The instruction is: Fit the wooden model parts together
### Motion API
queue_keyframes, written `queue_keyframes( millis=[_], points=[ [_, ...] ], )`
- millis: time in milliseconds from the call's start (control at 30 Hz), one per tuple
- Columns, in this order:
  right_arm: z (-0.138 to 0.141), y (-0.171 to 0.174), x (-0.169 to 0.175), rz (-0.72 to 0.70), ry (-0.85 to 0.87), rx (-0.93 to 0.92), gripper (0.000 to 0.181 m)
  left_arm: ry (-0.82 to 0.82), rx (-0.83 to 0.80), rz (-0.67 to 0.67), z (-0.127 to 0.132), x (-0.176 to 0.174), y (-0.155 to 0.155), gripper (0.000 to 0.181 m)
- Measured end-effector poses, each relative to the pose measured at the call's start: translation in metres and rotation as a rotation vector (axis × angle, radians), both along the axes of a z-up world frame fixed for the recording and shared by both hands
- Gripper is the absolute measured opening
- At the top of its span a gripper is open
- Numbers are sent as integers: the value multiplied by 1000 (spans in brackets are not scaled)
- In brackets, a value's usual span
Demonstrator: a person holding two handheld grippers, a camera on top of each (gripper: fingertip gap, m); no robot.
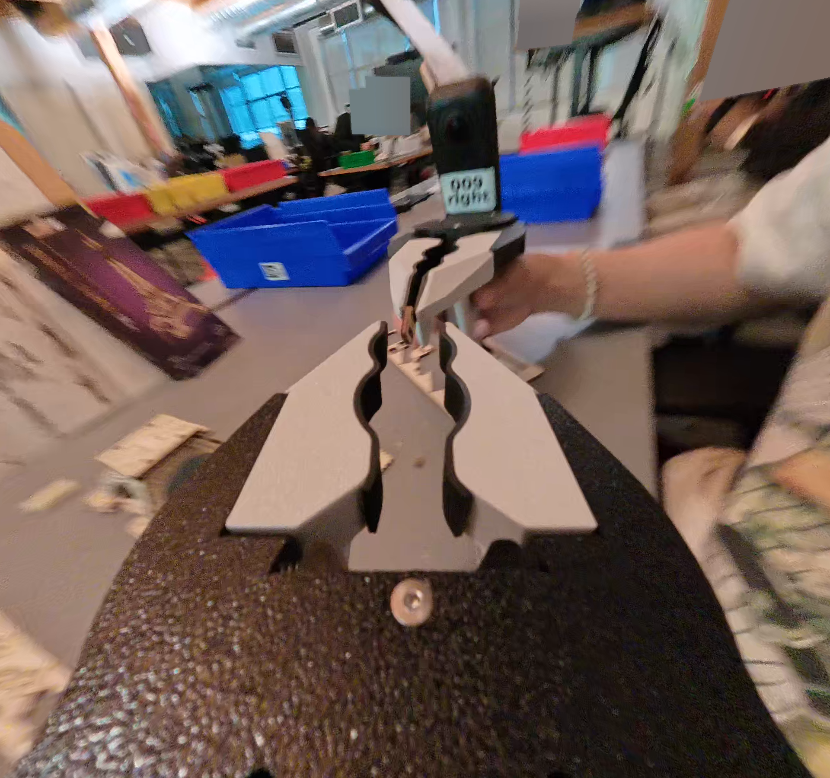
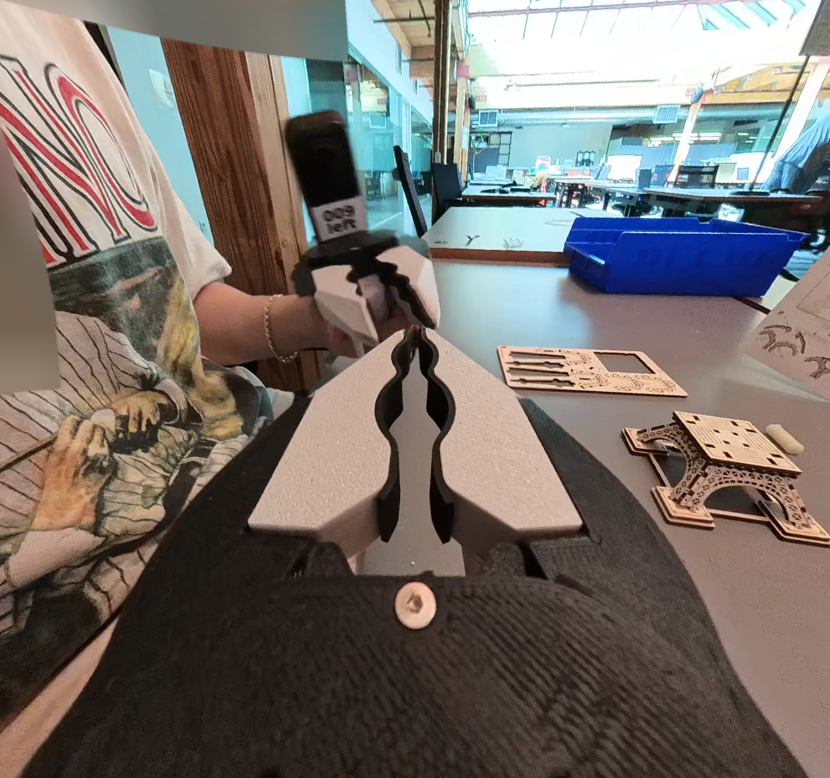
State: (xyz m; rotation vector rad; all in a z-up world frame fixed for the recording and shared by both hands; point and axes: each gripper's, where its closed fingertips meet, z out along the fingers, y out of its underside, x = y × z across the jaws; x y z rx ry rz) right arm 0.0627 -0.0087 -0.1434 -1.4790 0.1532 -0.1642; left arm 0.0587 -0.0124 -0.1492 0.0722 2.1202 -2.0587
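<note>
In the left wrist view my left gripper point(image 1: 412, 334) has its jaws a little apart around a pale, notched wooden part point(image 1: 417, 368) at its tips. My right gripper point(image 1: 411, 314) points down at that part and is shut on a small, thin brown wooden piece point(image 1: 408, 329). In the right wrist view my right gripper point(image 2: 413, 336) is nearly closed on that thin piece point(image 2: 412, 333), tip to tip with the blurred left gripper point(image 2: 393, 312). A part-built lattice tower base point(image 2: 727, 446) stands on the grey table point(image 2: 584, 307) to the right.
A punched-out wooden sheet point(image 2: 584, 374) lies beyond the tower base, with a small white lump point(image 2: 783, 438) beside it. A blue bin point(image 2: 673, 262) sits farther back. A purple box point(image 1: 112, 289), wood scraps point(image 1: 148, 442) and another blue bin point(image 1: 292, 249) lie left. The person's torso is close.
</note>
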Motion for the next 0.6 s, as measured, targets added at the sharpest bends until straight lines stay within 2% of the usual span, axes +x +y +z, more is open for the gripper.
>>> queue_keyframes(
  millis=[67, 167, 367, 600],
  points=[
    [3, 0, -1, 12, 10, 28, 0, 203, -50, -74, 4, -1, 0, 17],
    [4, 2, -4, 30, 17, 36, 1, 317, -81, -134, 3, -4, -1, 4],
    [-5, 2, 4, -34, 1, -13, 2, 237, -61, -28, -4, 5, 0, 1],
    [-8, 2, 9, -90, -27, -53, 2, 268, -49, -10, -6, 10, 0, 1]
  ],
)
